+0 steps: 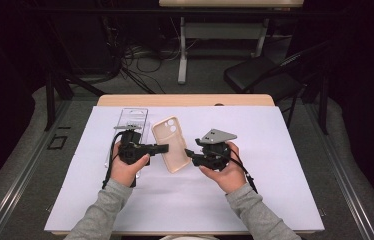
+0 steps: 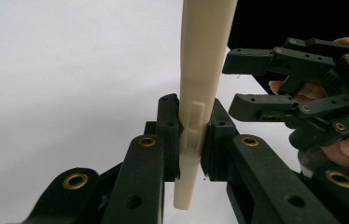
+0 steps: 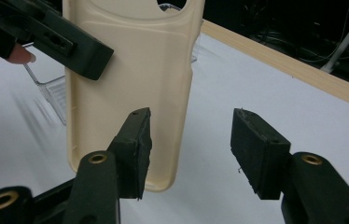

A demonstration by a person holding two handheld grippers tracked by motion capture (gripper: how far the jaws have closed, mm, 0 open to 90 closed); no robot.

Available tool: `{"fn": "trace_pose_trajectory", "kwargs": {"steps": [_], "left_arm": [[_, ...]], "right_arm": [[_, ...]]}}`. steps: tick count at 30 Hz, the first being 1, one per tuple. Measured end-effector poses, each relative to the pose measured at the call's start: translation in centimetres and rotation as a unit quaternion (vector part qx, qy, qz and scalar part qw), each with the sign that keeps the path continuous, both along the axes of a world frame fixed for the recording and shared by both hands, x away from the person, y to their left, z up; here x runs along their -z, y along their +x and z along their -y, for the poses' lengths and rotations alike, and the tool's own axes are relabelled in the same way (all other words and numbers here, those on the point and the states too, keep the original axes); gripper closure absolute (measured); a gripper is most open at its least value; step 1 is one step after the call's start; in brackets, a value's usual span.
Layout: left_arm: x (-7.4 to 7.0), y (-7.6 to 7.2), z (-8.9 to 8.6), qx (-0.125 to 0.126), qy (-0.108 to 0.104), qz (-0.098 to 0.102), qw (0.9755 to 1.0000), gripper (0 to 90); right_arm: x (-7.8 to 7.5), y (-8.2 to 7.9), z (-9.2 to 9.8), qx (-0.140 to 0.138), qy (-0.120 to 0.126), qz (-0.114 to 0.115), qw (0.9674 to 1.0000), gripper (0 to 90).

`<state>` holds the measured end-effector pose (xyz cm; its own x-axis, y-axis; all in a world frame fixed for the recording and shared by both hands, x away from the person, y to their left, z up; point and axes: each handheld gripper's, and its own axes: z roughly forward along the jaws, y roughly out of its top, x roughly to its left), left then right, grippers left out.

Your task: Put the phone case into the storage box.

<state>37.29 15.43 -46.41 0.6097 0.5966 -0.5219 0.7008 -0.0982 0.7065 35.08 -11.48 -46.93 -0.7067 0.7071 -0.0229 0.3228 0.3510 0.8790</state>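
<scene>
The left gripper [image 2: 191, 135] clamps the edge of a cream phone case [image 1: 171, 144], holding it above the white surface [image 1: 275, 165]. The right gripper [image 3: 189, 149] stands open just beside the case's lower end, its pads off it. A clear plastic package [image 1: 132, 120] lies behind.

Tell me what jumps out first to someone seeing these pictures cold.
A cream phone case held up over the middle of the white table sheet, its edge pinched by the left gripper. The right gripper faces it with jaws apart, clamping nothing. A clear plastic package lies behind the left hand.
</scene>
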Motion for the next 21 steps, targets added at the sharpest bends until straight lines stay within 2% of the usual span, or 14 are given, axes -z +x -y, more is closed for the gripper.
{"fn": "trace_pose_trajectory", "kwargs": {"steps": [3, 7, 15, 21], "left_arm": [[-0.2, 0.1, -0.4, 0.001, 0.004, 0.006, 1.0, 80.2], [-0.6, 0.1, -0.8, 0.005, 0.014, 0.018, 0.9997, 80.2], [-1.1, 0.0, -1.3, 0.018, 0.017, 0.034, 0.9991, 80.2], [-1.2, -0.2, -1.0, 0.029, 0.024, 0.042, 0.9984, 80.3]], "right_arm": [[-0.1, 0.0, 0.0, -0.006, 0.003, 0.007, 1.0, 44.5], [-0.1, 0.1, 0.1, -0.015, 0.014, 0.001, 0.9998, 43.4], [-0.2, 0.1, 0.3, -0.028, 0.032, -0.009, 0.9991, 42.2], [-0.3, 0.1, 0.5, -0.033, 0.035, -0.004, 0.9989, 47.2]]}}
